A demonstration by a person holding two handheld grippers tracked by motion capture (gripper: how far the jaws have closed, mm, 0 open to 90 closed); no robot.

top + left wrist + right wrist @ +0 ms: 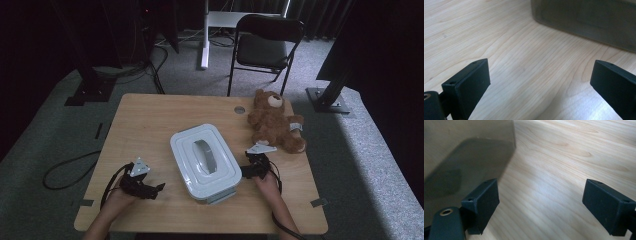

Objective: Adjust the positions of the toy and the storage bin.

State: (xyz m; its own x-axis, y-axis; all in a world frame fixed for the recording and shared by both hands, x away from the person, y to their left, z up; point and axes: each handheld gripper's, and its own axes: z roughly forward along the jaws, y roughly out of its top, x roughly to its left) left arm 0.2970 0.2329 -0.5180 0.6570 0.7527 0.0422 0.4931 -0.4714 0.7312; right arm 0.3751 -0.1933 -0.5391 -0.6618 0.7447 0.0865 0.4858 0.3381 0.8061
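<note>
Two grippers are flanking a white lidded box that is sitting near the middle of the wooden table, a little toward the near edge. The left gripper is hovering just beside the box's left side with its jaws spread wide and nothing between them; the right gripper is waiting close against the right side, likewise released and empty.

Judging by this, the step in hand is taking hold of the box from both sides. Doing it well is probably meaning bringing both grippers in level and opposite each other, low on the walls or under the lid's rim, so the box is not twisting.

The box's long axis is running from near right to far left, its grey lid handle lying along that line. A teddy bear is lying at the far right, apart from the box.
</note>
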